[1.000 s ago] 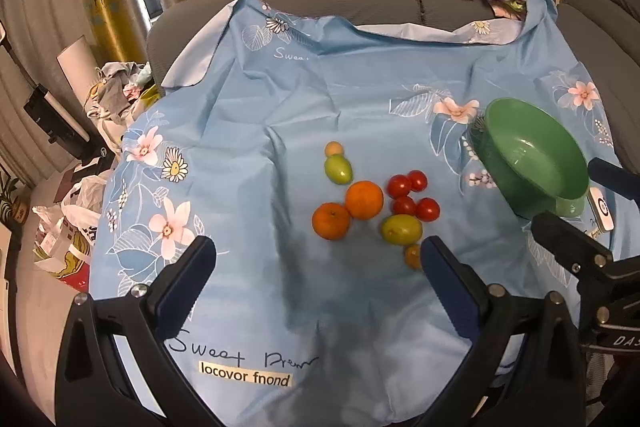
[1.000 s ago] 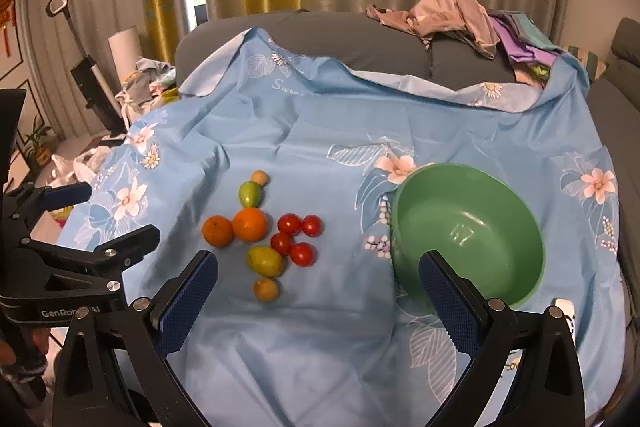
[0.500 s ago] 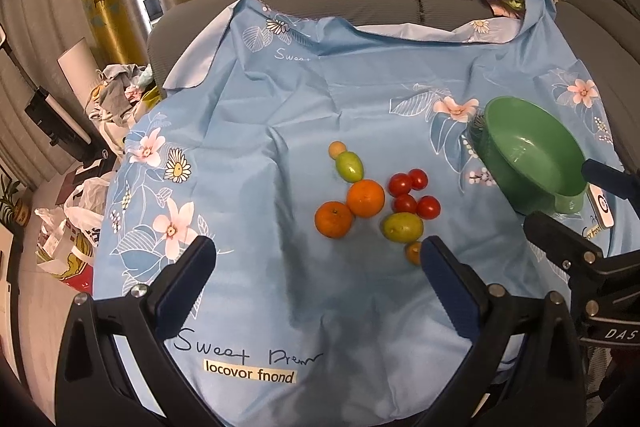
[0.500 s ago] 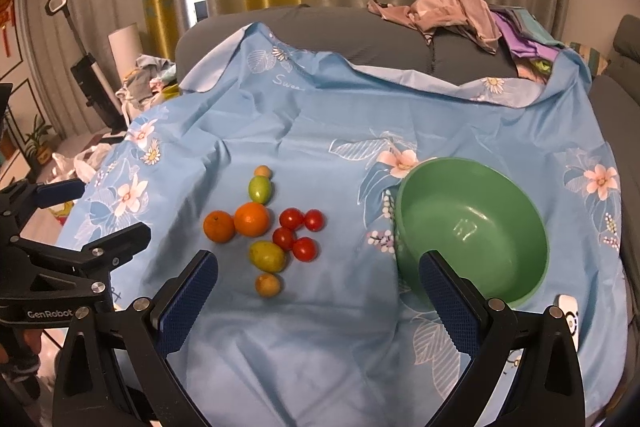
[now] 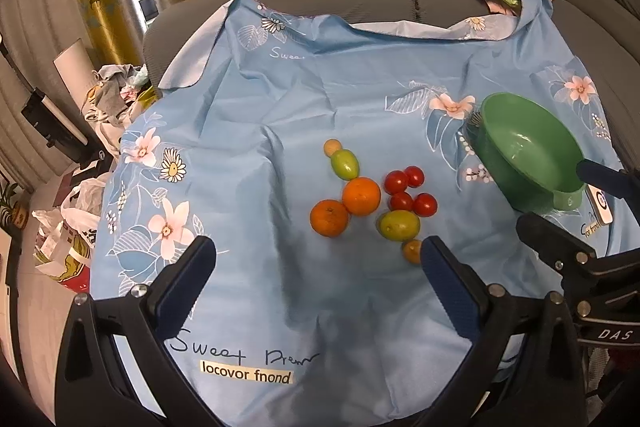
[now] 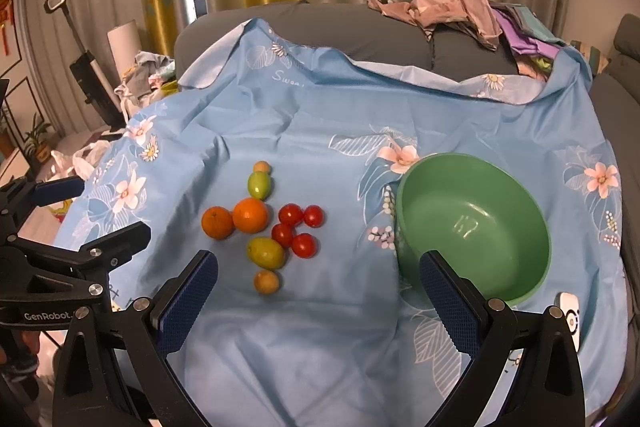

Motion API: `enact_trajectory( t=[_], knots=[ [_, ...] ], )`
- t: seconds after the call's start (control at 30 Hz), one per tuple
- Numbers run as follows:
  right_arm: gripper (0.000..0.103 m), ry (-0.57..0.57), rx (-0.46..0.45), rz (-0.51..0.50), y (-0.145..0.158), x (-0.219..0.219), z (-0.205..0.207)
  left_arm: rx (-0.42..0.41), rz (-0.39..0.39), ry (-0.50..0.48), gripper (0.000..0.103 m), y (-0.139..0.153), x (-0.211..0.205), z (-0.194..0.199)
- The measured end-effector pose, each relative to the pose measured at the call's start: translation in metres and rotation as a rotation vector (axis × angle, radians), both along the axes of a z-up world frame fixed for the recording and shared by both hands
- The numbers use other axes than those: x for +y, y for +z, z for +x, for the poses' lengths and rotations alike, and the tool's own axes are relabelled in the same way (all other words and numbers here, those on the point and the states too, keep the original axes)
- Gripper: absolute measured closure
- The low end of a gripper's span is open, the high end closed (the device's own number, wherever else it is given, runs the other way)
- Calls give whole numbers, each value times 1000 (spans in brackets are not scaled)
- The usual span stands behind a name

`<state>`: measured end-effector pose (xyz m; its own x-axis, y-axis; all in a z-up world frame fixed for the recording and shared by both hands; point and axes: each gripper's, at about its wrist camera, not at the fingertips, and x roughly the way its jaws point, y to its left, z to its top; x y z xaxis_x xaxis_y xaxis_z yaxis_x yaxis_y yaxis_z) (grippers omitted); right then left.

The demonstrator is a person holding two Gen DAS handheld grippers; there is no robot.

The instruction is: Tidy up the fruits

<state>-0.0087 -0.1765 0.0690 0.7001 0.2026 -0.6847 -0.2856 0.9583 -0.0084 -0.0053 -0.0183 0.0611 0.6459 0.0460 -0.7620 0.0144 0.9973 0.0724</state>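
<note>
Both grippers hover over the blue floral cloth (image 6: 320, 131), and neither has anything between its fingers: the left gripper (image 5: 316, 275) has its pads spread wide, the right gripper (image 6: 318, 285) likewise. The fruit sits in one tight cluster mid-cloth: two oranges (image 6: 250, 215) touching side by side, four cherry tomatoes (image 6: 291, 215) bunched just to their right, a green-yellow fruit (image 6: 266, 251) below them, another green one (image 6: 260, 185) above (with a small tan fruit (image 6: 262, 167) at its far end), and a small orange fruit (image 6: 266, 281) nearest the right gripper. The green bowl (image 6: 472, 227) stands apart to the right of the cluster, nothing visible inside it. A white remote-like device (image 6: 570, 315) lies beside the bowl's near edge. Clothes (image 6: 460, 7) heap on the grey sofa (image 6: 340, 31) behind, and from the left wrist view the small orange fruit peeks just beside the right-hand pad.
</note>
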Motion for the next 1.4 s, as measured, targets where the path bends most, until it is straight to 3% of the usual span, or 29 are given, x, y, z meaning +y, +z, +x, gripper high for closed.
enact_trajectory(
  t=[1.07,1.4],
  knots=[
    [2,-1,15,-6,-4,-1,2,22,-8,-10,1,-11,1,2],
    [2,30,58,13,-18,3,12,39,-75,-41,1,-28,9,9]
  ],
)
